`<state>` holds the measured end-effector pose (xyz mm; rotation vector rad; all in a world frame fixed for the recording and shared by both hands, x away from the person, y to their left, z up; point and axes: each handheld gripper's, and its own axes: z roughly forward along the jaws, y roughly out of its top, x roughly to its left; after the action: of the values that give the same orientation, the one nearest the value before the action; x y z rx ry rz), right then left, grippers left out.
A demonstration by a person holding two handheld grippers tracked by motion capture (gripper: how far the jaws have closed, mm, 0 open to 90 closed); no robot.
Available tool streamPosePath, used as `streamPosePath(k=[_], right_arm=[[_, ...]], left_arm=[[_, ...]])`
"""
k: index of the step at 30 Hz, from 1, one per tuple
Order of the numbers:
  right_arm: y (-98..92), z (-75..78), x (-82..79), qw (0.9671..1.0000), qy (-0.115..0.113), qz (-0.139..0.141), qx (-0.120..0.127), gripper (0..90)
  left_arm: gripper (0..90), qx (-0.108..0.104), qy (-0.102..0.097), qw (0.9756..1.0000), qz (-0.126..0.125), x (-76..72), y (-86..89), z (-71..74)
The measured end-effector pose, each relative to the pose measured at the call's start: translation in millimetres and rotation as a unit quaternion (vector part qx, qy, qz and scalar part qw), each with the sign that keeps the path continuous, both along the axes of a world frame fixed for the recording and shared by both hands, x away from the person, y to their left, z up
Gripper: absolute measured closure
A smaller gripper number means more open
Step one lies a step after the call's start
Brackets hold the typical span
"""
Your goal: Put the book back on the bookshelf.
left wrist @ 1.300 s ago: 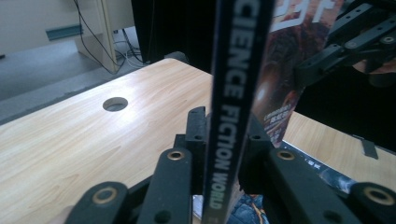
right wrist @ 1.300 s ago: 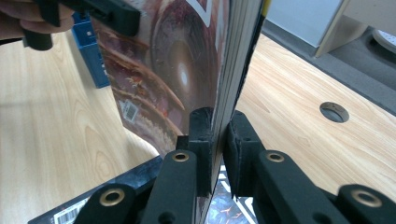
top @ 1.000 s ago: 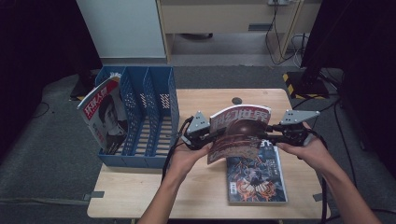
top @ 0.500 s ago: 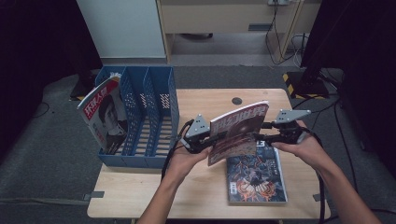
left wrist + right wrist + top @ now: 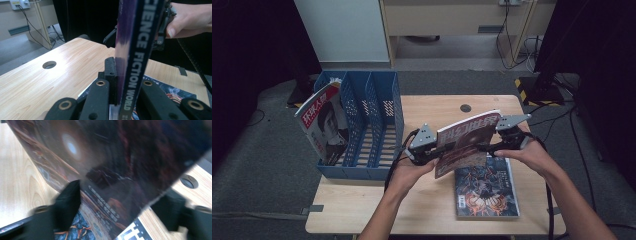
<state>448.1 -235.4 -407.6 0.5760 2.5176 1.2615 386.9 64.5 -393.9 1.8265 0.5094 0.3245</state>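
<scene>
A red-covered magazine [image 5: 467,140] hangs over the wooden table [image 5: 362,210], tilted, its spine reading "Science Fiction World" [image 5: 140,50]. My left gripper [image 5: 434,154] is shut on its lower left edge, and both jaws [image 5: 126,75] clamp the spine. My right gripper [image 5: 488,148] sits at the magazine's right edge. Its jaws have just been opening and now stand wide apart [image 5: 120,202]. The magazine's corner [image 5: 120,165] lies between them, not pressed. A second, dark-covered magazine [image 5: 484,190] lies flat on the table beneath.
A blue file rack [image 5: 382,120] with several slots stands at the table's left end. Its leftmost slot holds a red-titled magazine [image 5: 322,125]. A round cable hole [image 5: 465,108] sits at the table's far edge. Dark curtains and cables lie beyond the right side.
The right gripper has sunk a little and its jaws have spread, letting go of the magazine's right edge. The magazine has tipped lower in the left gripper. The left hand stayed put.
</scene>
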Motion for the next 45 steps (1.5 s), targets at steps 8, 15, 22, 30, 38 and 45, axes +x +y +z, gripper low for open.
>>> streamPosePath(k=[8, 15, 22, 30, 38, 45], right_arm=[[-2.5, 4.5, -13.0, 0.9996, -0.009, 0.025, -0.005, 68.0], [-1.9, 5.9, -32.5, 0.9990, -0.012, 0.044, 0.002, 82.6], [-1.5, 5.7, -35.1, 0.9991, -0.009, 0.042, 0.009, 82.7], [-3.5, 3.8, -34.8, 0.9992, -0.001, 0.037, 0.017, 81.7], [-1.6, 1.4, -35.7, 0.9993, 0.001, 0.030, 0.019, 80.7], [-1.8, -0.2, -35.5, 0.9993, 0.004, 0.027, 0.025, 81.0]], left_arm=[[83.7, -0.004, 0.004, 0.9998, 0.020, 5.0, 5.6, -1.9], [79.2, -0.017, 0.009, 0.9994, 0.029, 9.0, 9.5, -5.8], [72.4, -0.020, 0.006, 0.9995, 0.025, 12.6, 5.5, -16.4], [71.8, -0.067, 0.007, 0.9973, 0.029, 14.5, 3.1, -28.7], [73.5, -0.079, 0.015, 0.9964, 0.026, 14.3, -0.3, -30.4], [71.9, -0.076, 0.014, 0.9968, 0.019, 12.9, -2.2, -31.6]])
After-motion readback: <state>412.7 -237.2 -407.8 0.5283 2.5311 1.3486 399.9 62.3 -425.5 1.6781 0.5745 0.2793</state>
